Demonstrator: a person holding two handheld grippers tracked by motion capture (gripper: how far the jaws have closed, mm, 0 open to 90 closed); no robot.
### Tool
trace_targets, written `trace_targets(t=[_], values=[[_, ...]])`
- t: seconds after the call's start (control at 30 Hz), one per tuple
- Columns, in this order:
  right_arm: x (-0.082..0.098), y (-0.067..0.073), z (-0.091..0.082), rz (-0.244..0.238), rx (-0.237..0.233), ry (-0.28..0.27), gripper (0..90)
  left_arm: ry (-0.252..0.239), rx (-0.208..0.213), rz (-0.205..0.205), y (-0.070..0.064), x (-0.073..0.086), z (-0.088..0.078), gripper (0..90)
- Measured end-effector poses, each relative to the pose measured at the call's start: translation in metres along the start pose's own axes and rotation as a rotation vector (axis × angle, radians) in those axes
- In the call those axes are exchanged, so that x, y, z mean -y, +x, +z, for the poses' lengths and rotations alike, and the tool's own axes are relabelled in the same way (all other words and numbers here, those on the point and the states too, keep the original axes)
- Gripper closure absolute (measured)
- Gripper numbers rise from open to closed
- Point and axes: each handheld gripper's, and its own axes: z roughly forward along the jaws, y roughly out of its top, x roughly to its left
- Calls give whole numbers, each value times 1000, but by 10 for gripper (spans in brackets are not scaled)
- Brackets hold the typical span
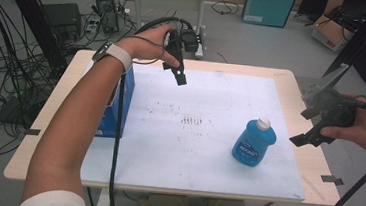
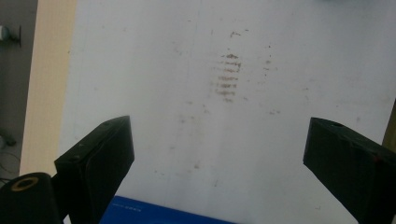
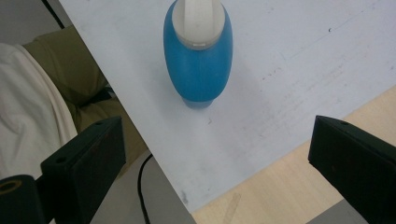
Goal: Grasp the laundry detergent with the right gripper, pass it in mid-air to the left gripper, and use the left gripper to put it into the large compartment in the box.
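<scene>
The right tool (image 1: 314,125), jaws wide and empty, hovers right of the blue bottle (image 1: 254,142); it should grasp the body squarely, below the cap.

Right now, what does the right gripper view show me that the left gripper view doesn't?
Right gripper view: the blue bottle with its white cap, standing upright on the sheet ahead of the right gripper, whose jaws stand open and empty.

Left gripper view: the brown smudge marks and a blue box edge below the open left gripper.

Both: the white sheet and the wooden table edge.
</scene>
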Motion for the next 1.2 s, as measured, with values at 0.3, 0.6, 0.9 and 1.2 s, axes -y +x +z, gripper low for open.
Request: trace_targets(t=[0.3, 0.6, 0.9, 1.2], values=[[1, 0, 11, -8, -8, 8, 44, -12, 7, -21, -1, 1, 1, 93], [6, 0, 20, 2, -17, 16, 44, -3, 0, -5, -1, 2, 1, 94], [10, 0, 31, -3, -25, 4, 47, -13, 4, -21, -2, 1, 3, 94], [13, 0, 38, -4, -26, 20, 49, -19, 11, -30, -3, 1, 5, 94]])
